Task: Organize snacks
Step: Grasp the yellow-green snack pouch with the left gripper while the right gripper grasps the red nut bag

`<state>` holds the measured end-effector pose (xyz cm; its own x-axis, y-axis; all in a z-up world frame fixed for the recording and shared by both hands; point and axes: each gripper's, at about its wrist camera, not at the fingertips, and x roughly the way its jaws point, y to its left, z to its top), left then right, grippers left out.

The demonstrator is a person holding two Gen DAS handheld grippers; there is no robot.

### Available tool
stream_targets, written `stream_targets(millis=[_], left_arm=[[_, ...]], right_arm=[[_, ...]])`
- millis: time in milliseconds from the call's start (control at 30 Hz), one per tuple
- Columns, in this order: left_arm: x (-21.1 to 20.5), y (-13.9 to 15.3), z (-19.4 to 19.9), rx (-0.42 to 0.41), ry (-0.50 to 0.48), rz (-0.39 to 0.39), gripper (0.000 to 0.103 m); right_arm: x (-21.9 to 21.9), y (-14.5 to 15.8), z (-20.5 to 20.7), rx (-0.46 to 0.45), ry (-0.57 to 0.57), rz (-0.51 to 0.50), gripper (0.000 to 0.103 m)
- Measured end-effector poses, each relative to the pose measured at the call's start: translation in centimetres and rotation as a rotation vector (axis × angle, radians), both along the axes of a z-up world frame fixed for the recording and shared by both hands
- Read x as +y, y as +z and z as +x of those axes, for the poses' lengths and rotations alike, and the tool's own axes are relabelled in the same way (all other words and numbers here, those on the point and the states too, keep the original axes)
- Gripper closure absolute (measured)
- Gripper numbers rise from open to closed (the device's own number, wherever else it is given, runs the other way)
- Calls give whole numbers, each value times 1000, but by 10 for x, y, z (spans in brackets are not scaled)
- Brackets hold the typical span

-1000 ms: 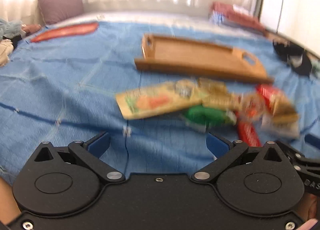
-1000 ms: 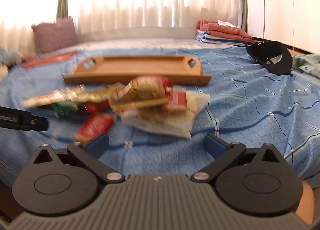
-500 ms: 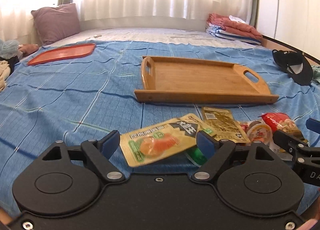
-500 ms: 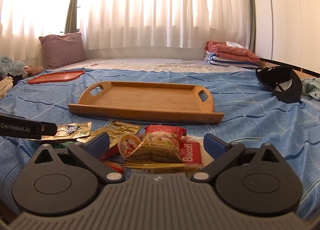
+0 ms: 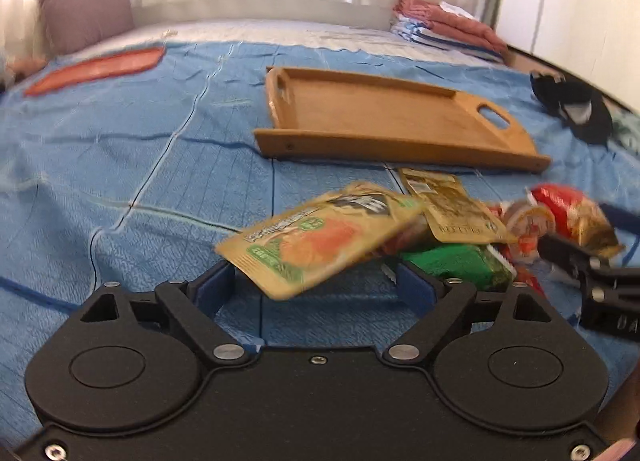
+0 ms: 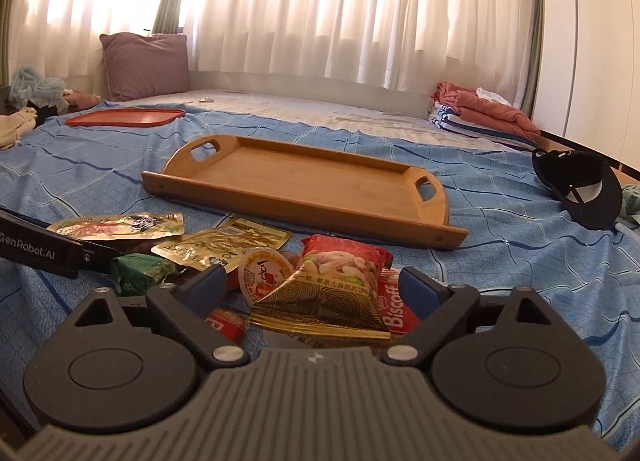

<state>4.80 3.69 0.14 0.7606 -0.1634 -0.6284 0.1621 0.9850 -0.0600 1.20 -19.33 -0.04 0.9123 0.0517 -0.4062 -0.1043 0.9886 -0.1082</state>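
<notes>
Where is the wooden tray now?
In both wrist views the wooden tray lies on the blue bedspread, just behind the snack pile.

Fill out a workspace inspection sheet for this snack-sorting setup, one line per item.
Surface: blue bedspread, wrinkled.
Job's things: wooden tray empty; snack packets piled in front of it, none inside.
Clutter: red lid, black cap, folded clothes, purple pillow.
Grippers: left hand-held gripper open, jaws just closing around the orange pouch; right hand-held gripper open, just closing around the red-and-gold packet.
Cables: nothing seen.
Surroundings: white curtains, bright window behind.
</notes>
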Motion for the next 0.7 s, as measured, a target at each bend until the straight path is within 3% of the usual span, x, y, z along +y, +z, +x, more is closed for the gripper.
stream_targets(millis=[133, 233, 300, 433, 600, 700], left_arm=[[-12, 5, -12, -25, -54, 11, 62], [-18, 12, -20, -22, -89, -17, 75], [-18, 18, -24, -34, -95, -26, 73], [-10, 36, -29, -84, -96, -30, 53], [1, 44, -6, -147, -84, 61, 35], [6, 37, 19, -113, -121, 88, 27]], right_arm=[[0, 2, -1, -6, 1, -2, 16], [-3, 3, 0, -4, -2, 12, 21], [-6, 4, 1, -2, -4, 17, 22], [-9, 7, 1, -10, -5, 22, 22], [-11, 7, 5, 0, -7, 27, 22], [-13, 5, 10, 28, -18, 38, 22]])
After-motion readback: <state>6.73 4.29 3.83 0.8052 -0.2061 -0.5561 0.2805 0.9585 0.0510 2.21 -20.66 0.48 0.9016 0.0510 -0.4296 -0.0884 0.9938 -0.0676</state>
